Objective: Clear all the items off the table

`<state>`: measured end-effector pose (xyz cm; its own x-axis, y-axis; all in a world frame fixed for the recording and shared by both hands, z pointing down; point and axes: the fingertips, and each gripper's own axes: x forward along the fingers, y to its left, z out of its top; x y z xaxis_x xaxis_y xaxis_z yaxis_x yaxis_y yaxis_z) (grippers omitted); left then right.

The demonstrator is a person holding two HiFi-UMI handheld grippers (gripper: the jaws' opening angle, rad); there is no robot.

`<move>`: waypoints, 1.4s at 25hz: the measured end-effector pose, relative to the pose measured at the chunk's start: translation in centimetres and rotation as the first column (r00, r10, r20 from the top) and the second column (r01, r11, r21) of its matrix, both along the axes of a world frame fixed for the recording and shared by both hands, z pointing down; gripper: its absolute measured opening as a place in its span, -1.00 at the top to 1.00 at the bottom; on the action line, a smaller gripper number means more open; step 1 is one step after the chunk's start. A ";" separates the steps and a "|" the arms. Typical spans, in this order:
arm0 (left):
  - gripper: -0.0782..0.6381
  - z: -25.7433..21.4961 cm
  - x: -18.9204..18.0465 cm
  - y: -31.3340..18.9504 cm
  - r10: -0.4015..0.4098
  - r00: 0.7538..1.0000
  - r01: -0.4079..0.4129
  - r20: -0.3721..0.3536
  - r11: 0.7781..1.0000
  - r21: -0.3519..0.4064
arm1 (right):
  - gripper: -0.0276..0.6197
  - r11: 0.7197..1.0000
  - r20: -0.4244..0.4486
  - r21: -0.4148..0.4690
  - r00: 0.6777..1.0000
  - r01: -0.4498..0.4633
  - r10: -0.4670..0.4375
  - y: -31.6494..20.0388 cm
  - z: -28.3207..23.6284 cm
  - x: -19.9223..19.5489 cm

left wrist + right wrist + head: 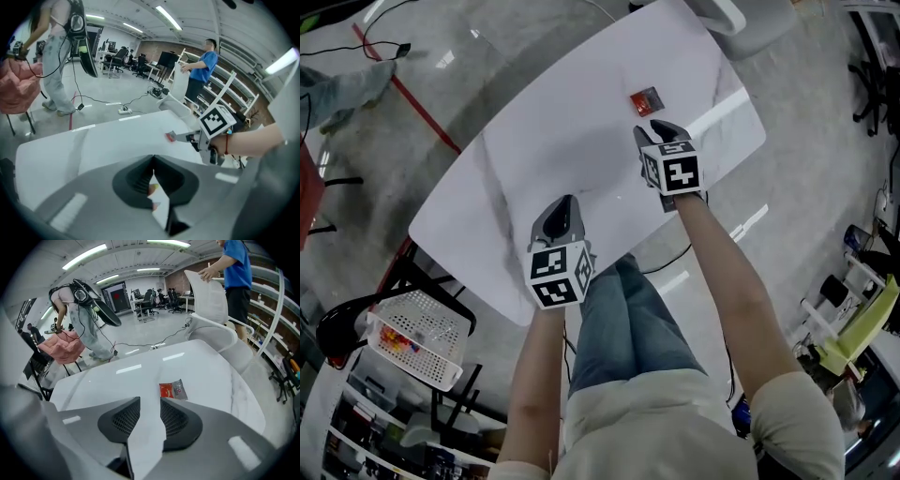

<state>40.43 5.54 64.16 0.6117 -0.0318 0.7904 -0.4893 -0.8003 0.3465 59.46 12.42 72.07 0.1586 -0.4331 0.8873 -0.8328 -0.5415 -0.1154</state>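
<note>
white mesh basket (420,336) near table (581,141)

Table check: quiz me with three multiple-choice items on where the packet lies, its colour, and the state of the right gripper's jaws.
1. Where is the packet relative to the right gripper?
A. On the table, just ahead of its jaws
B. Clamped between its jaws
C. Behind it, at the table's near edge

2. What colour is the packet?
A. Blue
B. Red and silver
C. Green

3. How do the right gripper's jaws stand?
A. Shut on the packet
B. Apart, nothing between them
C. Pressed together, empty

Answers: 1 A, it lies flat just past the jaw tips; 2 B, part red, part silver; 3 B, bare table shows through the gap.
</note>
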 end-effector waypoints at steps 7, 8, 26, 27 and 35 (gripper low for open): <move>0.76 1.8 0.5 -0.6 -0.001 1.000 0.001 0.014 1.000 -0.009 | 0.44 1.000 -0.012 -0.020 1.000 0.001 -0.001 -1.0 2.4 1.8; 0.76 2.1 0.5 -0.7 -0.001 1.000 0.001 0.017 1.000 -0.011 | 0.42 1.000 -0.014 -0.025 1.000 0.004 -0.005 -1.1 2.7 2.0; 0.76 4.6 0.6 -0.3 0.004 0.999 -0.003 0.036 0.999 -0.046 | 0.46 0.987 -0.047 -0.148 0.997 0.056 -0.064 -1.2 7.5 4.5; 0.76 4.7 0.6 -0.2 0.004 0.999 -0.003 0.036 0.999 -0.047 | 0.47 0.987 -0.048 -0.149 0.997 0.058 -0.066 -1.2 7.5 4.5; 0.76 4.7 0.2 -0.7 -0.008 0.999 0.010 0.038 0.999 -0.049 | 0.65 0.985 -0.057 -0.159 0.995 0.068 -0.077 -1.5 7.4 4.6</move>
